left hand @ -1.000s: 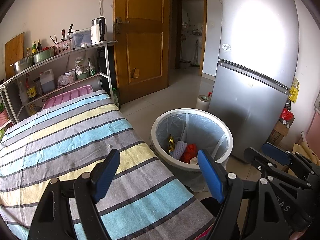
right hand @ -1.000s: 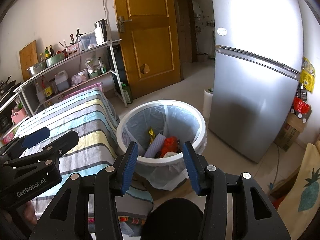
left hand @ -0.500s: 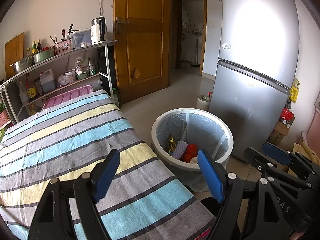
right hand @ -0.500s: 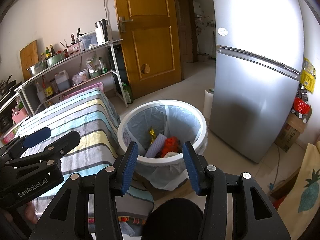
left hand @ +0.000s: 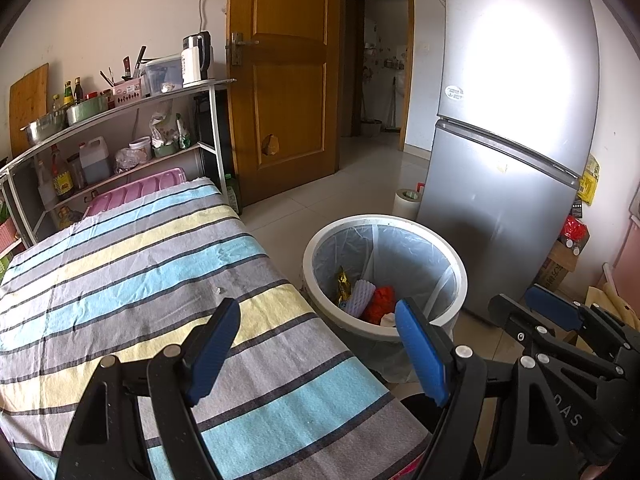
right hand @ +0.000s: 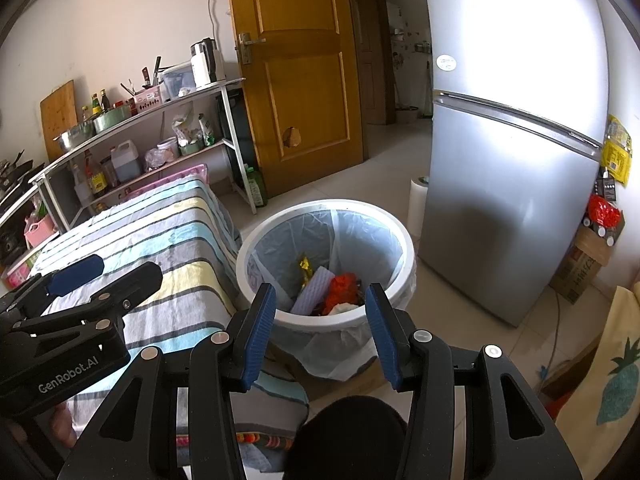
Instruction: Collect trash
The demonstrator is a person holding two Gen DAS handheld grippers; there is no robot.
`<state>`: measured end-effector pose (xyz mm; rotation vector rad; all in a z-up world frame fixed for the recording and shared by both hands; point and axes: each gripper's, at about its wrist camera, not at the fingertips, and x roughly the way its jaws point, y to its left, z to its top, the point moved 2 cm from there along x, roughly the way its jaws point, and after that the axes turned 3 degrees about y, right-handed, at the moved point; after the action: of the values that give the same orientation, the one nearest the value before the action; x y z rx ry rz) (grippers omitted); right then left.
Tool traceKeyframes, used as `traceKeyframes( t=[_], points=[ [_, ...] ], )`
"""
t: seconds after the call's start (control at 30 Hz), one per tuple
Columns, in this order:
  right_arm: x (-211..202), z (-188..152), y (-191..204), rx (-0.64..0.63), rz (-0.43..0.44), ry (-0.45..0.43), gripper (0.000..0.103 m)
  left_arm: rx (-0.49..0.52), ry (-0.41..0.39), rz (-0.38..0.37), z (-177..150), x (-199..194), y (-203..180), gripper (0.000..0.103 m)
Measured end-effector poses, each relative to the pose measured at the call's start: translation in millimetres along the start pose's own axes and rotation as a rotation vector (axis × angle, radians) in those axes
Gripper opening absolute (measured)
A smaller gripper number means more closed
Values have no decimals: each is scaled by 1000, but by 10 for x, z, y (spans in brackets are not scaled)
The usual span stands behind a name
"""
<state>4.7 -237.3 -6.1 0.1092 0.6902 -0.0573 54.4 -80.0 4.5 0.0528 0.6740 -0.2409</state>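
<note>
i hold my left gripper [left hand: 318, 344] tilted downward over the near corner of the desk [left hand: 120, 264], which is covered in a striped cloth and fills the left half of the left wrist frame. its blue pads stand wide apart with nothing between them. my right gripper [right hand: 320, 330] also angles down, at the bottom centre of the right wrist frame, its pads parted less widely and empty too. beyond its fingertips sits the trash bin [right hand: 256, 240], white-rimmed and lined with a clear bag, on the tiled floor just beside the desk's edge. inside the bin lie the trash pieces: a gold wrapper [right hand: 305, 266], a pale lilac foam sleeve [right hand: 314, 290], a red crumpled piece [right hand: 342, 286] and something white [right hand: 342, 308]. each gripper shows in the other's frame, side by side near the lower edges. the silver fridge [left hand: 508, 140] rises at the right of both frames, behind the bin.
</note>
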Motion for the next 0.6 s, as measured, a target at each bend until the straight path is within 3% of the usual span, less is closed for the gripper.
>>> traceKeyframes(
  t=[0.6],
  points=[
    [6, 4, -5, 1, 4, -1, 48, -2, 5, 0, -4, 28, -6, 81]
  ],
)
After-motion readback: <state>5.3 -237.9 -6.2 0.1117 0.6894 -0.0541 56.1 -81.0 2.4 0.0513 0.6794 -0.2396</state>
